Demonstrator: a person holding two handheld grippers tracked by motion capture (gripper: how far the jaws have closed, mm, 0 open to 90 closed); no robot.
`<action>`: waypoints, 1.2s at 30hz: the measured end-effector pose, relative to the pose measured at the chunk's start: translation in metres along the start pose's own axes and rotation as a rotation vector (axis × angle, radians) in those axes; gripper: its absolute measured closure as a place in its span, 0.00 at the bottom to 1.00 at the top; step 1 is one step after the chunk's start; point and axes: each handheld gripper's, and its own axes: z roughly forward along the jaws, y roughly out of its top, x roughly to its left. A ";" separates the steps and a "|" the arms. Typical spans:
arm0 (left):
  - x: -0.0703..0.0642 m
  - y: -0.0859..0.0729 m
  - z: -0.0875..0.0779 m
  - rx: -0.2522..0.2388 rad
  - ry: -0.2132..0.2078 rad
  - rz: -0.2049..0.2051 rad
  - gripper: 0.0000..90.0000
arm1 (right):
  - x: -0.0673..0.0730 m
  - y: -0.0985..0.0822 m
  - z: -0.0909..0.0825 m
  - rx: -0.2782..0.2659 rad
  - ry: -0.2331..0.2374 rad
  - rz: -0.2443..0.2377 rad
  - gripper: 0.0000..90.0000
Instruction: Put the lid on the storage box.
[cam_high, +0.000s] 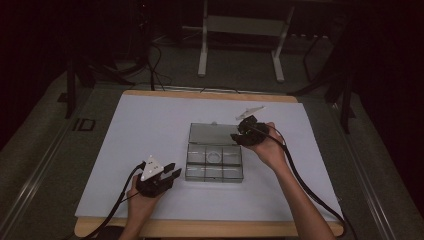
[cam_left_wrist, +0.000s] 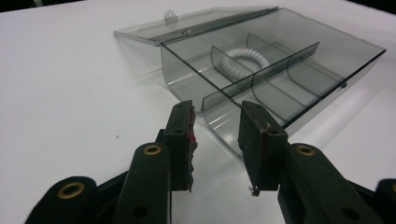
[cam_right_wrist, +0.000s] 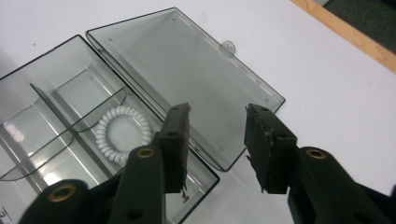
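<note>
Right gripper view shows the right tool (cam_right_wrist: 217, 140) parted and empty over the open lid (cam_right_wrist: 187, 74), coil (cam_right_wrist: 122, 133) stowed, so closing the box (cam_right_wrist: 56, 121) seems next.

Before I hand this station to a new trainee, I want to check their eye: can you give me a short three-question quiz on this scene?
1. True or false: the lid of the clear divided box lies open, flat on the table.
2. What lies in the box's middle compartment?
A. a white spiral hair tie
B. a coin
C. a key
3. Fill in: the jaws of the left gripper and the right gripper are both ____, with nothing between them.

Key: 1 true; 2 A; 3 open.
</note>
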 end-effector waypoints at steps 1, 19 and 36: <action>0.000 0.000 0.000 -0.004 -0.001 -0.004 0.73 | -0.002 -0.002 0.000 -0.001 0.012 0.011 0.64; -0.007 0.012 0.018 0.030 0.026 0.030 0.95 | -0.022 -0.025 0.008 -0.053 0.014 0.127 0.65; -0.014 0.007 0.021 0.068 0.013 0.056 0.98 | -0.034 -0.035 0.031 -0.039 0.079 0.218 0.61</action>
